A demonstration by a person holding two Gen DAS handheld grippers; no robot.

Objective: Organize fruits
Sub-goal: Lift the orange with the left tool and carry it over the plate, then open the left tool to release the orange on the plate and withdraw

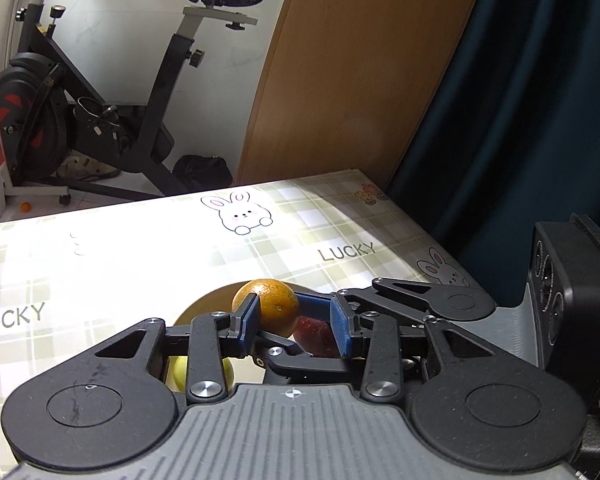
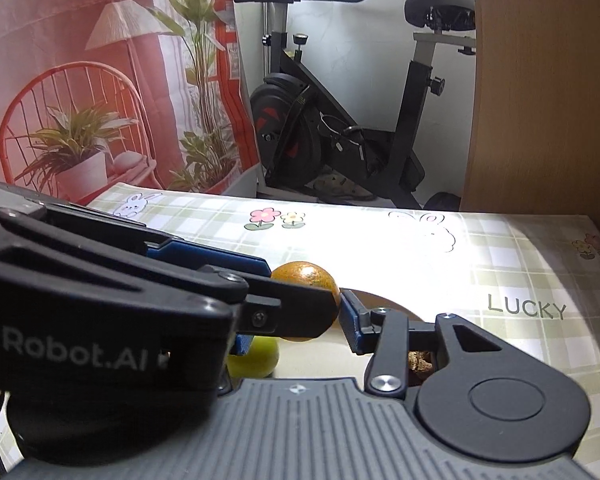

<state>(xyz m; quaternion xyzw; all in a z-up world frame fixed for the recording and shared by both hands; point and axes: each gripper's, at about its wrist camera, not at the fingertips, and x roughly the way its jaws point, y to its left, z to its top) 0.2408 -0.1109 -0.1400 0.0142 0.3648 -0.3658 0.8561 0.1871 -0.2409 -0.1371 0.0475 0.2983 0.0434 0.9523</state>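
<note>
two blue-padded fingers of the left gripper (image 1: pixel 296 326) sit spread apart, nothing pinched between them. just beyond them an orange (image 1: pixel 266 305) rests on a round wooden plate (image 1: pixel 204 307), with a dark red fruit (image 1: pixel 314 336) touching its right side and a yellow-green fruit (image 1: pixel 180 372) lower left. from the right wrist view, the right gripper (image 2: pixel 300 320) is crossed by the other gripper's black body; its fingers flank the orange, grip unclear. the counter (image 1: pixel 100 264) wears a checked cloth with rabbits. an exercise bike (image 1: pixel 100 92) stands behind.
</note>
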